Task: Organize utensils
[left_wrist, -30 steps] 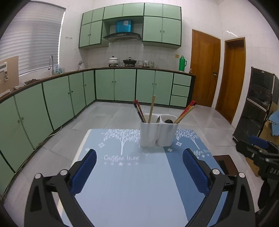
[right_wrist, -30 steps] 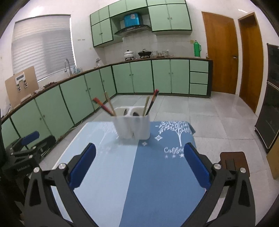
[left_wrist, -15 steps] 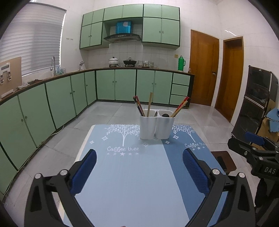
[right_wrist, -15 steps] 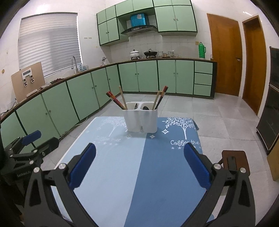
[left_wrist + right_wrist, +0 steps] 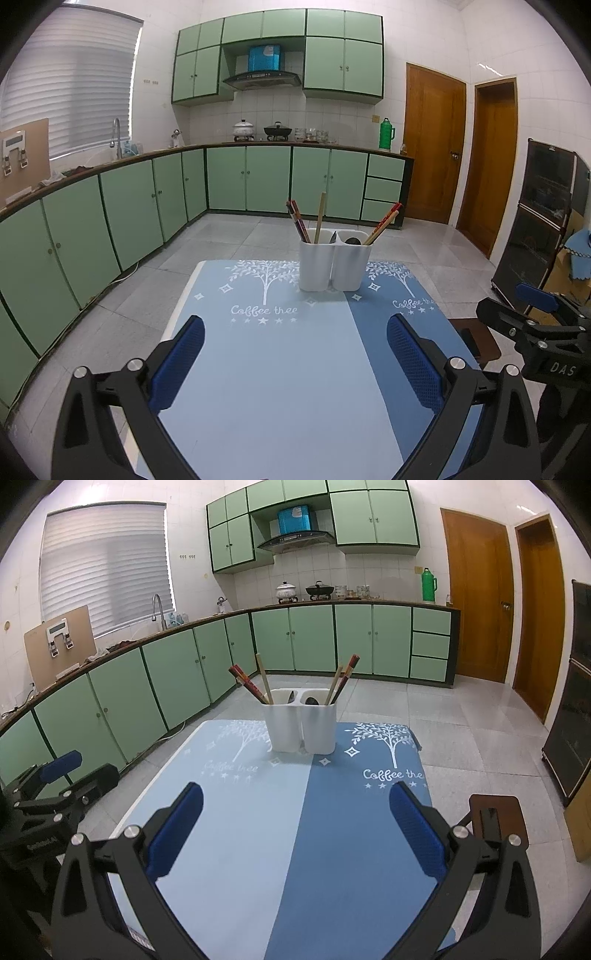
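Note:
A white two-compartment utensil holder (image 5: 334, 264) stands upright near the far edge of the blue table mat (image 5: 280, 369); it also shows in the right wrist view (image 5: 300, 725). Chopsticks (image 5: 297, 225) and a wooden stick lean in its left compartment, more chopsticks (image 5: 382, 227) in its right, with dark spoon heads (image 5: 352, 240) between. My left gripper (image 5: 295, 358) is open and empty, well short of the holder. My right gripper (image 5: 295, 830) is open and empty too, also over the near part of the mat (image 5: 295, 830).
A small brown stool (image 5: 496, 814) stands right of the table. The right gripper's body (image 5: 535, 332) shows at the right of the left wrist view, the left gripper's body (image 5: 48, 797) at the left of the right wrist view. Green cabinets (image 5: 147, 206) line the walls.
Both grippers have drawn back from the holder, which now looks smaller and farther away. Both stay open and empty.

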Tool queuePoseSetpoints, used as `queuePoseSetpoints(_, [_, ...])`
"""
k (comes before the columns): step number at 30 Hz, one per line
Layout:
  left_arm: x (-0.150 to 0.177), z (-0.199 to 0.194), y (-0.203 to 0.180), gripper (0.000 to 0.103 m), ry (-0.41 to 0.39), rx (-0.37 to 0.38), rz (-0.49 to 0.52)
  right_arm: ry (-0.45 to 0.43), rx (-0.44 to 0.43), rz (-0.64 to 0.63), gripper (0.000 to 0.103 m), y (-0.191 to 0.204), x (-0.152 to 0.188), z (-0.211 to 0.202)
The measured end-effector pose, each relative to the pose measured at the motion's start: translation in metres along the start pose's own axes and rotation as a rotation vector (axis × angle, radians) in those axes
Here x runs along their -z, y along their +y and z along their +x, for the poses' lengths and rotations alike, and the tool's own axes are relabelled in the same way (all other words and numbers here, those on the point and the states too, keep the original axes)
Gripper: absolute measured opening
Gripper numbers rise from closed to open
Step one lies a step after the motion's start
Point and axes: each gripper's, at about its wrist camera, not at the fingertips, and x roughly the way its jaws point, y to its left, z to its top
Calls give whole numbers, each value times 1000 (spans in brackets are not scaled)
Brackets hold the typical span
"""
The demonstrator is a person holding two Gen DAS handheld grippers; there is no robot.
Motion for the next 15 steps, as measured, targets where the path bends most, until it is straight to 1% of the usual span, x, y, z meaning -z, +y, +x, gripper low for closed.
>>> queuePoseSetpoints(15, [1, 1, 1, 97, 4, -5, 1, 8, -3, -13, 98, 3, 4, 3])
